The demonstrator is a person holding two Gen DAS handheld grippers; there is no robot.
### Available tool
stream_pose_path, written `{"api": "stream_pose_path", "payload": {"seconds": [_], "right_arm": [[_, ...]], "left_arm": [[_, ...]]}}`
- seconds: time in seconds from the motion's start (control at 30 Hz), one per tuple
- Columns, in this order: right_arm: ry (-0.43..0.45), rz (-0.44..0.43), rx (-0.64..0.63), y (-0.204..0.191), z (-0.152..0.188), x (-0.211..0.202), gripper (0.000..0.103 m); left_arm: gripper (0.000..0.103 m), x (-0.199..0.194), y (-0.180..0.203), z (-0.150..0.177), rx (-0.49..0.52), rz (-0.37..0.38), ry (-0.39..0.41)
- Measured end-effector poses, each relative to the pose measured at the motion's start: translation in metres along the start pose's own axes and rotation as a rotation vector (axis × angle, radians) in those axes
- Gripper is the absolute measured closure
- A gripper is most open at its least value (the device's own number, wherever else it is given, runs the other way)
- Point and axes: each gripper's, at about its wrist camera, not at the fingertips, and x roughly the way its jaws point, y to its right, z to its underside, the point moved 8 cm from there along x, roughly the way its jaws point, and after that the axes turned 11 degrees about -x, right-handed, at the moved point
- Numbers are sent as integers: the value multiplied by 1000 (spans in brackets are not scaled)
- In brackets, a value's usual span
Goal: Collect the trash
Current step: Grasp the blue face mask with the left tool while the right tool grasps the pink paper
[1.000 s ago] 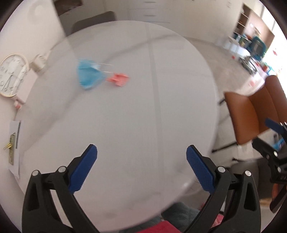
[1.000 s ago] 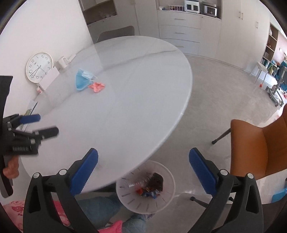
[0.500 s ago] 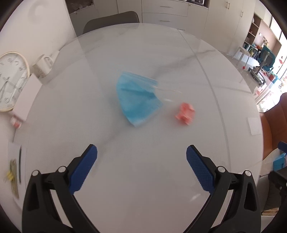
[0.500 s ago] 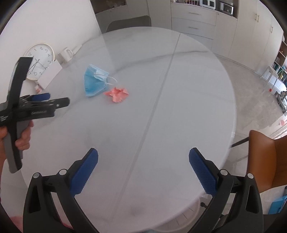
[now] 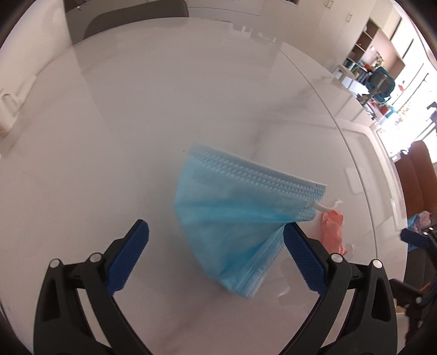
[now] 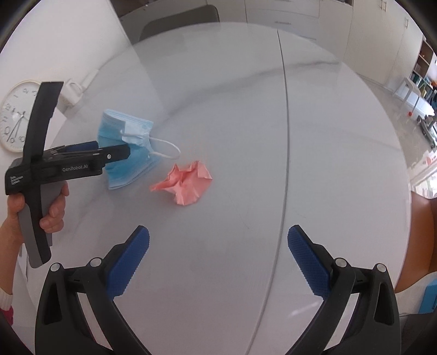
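A folded blue face mask (image 5: 240,213) lies on the round white table (image 5: 164,109), just ahead of my open left gripper (image 5: 215,240), whose right finger overlaps the mask's lower edge. A crumpled pink paper (image 5: 333,232) lies right of the mask. In the right wrist view the mask (image 6: 128,153) and pink paper (image 6: 185,180) lie mid-table, with the left gripper (image 6: 120,150) reaching over the mask from the left. My right gripper (image 6: 218,248) is open and empty, some way short of the pink paper.
A wall clock (image 6: 13,120) and a white plug block (image 6: 71,90) lie at the table's left edge. A grey chair (image 6: 177,19) stands behind the table. An orange-brown chair (image 5: 415,177) stands to the right. Cabinets line the far wall.
Both grippers have moved forward over the table. The left gripper has closed in on the blue mask, which now sits by its fingers. The right gripper now faces the pink paper.
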Motion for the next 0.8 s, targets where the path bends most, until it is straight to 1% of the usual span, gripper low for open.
{"api": "stream_pose_path", "payload": {"seconds": [0.03,0.07,0.1,0.17,0.2,0.23,0.27,0.3,0.37,0.47,0.57,0.73,0.8], "right_arm": [[-7,5,2,-1,-2,5,2],[-11,7,3,-1,-3,9,2],[-12,8,2,-2,-6,12,2],[-13,8,-4,-6,-12,19,2],[-13,7,-11,-8,-15,22,2],[-9,1,-15,-10,-17,24,2],[-2,-7,-20,-12,-19,25,2],[0,-11,-24,-13,-20,27,2],[-4,-15,-36,-16,-21,31,2],[0,-13,-57,-20,-26,35,2],[11,-5,-91,-26,-33,40,2],[17,23,-130,-33,-40,51,3],[14,47,-144,-34,-43,54,13]], "left_arm": [[15,2,2,-1,2,4,-1],[22,4,4,-2,6,9,-3],[27,6,7,-3,8,19,-8],[46,6,10,-2,3,33,-9],[51,7,10,-2,-2,39,-7],[64,8,10,-2,-3,40,-4],[74,9,10,-3,-7,37,0],[78,9,8,-3,-12,35,2],[82,2,5,-6,-27,33,21],[83,-13,-1,-7,-62,13,61],[83,-29,-6,-2,-66,-38,89],[83,-49,-6,14,-89,-65,85],[83,-55,-9,20,-106,-86,85]]}}
